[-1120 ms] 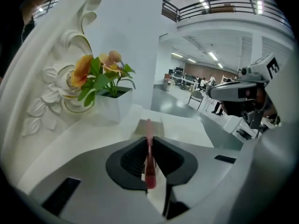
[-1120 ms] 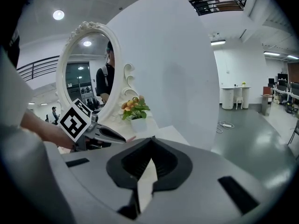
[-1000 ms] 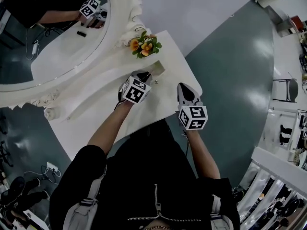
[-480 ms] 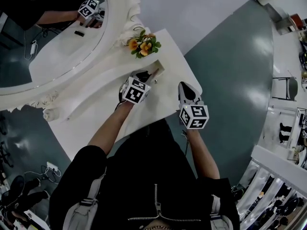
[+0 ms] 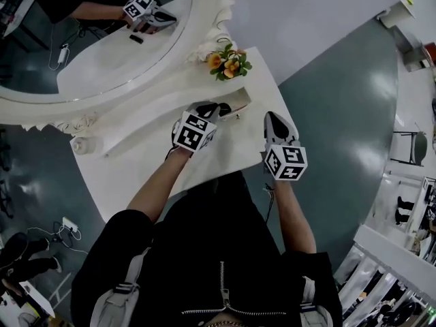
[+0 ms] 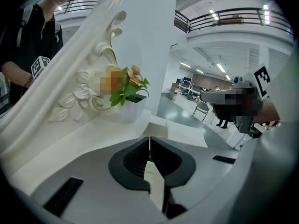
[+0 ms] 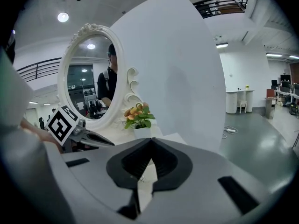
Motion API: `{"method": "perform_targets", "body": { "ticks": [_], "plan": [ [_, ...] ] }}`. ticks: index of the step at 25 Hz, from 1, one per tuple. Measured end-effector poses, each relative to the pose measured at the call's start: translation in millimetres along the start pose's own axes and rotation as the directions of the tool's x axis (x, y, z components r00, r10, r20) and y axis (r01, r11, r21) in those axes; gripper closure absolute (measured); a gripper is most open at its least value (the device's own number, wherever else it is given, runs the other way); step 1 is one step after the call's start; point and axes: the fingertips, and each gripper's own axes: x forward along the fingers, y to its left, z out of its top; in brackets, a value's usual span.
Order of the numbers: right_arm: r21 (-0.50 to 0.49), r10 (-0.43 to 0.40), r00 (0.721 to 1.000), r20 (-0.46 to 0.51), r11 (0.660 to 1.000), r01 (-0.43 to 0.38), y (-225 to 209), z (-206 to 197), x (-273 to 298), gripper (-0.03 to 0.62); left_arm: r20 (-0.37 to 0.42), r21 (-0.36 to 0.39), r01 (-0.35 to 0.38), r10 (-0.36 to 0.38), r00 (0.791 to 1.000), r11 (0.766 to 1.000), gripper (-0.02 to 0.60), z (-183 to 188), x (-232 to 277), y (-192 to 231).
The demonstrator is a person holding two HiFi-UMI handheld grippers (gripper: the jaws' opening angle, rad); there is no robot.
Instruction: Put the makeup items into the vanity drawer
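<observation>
- White vanity table (image 5: 119, 176): its top is the work surface, and I stand at its front edge.
- Oval mirror in a carved white frame (image 5: 102, 53): it reflects a small dark item (image 5: 136, 38) that I cannot find on the real top.
- My left claw (image 5: 216, 107): its jaws have just closed and are now pressed together with nothing visible between them. It sits just beside the drawer, probably after a drop.
- My right claw (image 5: 272, 118): pressed together and empty, held aside, apart from the drawer.
- Potted orange-flowered plant (image 5: 229, 63): ornament at the back corner.
- Small white open compartment (image 5: 240, 105): I take it for the vanity drawer; contents unseen.
- Writing: none legible, only square markers.
</observation>
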Motion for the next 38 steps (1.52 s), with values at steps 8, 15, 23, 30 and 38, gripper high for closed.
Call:
{"method": "perform_targets", "body": {
  "ticks": [8,15,23,30,38],
  "plan": [
    [-0.051,0.094,0.995,0.025,0.994,-0.092,48,12,14,0.588,0.068,-0.055,-0.101,0.104,0.992,0.993,0.558,-6,-65,28],
    [-0.098,0.158,0.986,0.053,0.984,-0.152,87,29,20,0.588,0.137,-0.114,-0.198,0.213,0.967,0.974,0.560,-14,-126,55],
    [-0.119,0.189,0.981,0.043,0.976,-0.183,112,26,16,0.588,0.112,-0.140,-0.228,0.244,0.963,0.964,0.560,-43,-150,61],
    [-0.092,0.184,0.983,-0.015,0.979,-0.184,120,-10,11,0.588,0.030,-0.164,-0.214,0.222,0.975,0.963,0.560,-91,-143,51],
    [-0.066,0.167,0.984,-0.059,0.983,-0.171,119,-36,6,0.588,-0.092,-0.211,-0.155,0.138,0.986,0.965,0.405,-138,-121,35]
  ]
}}
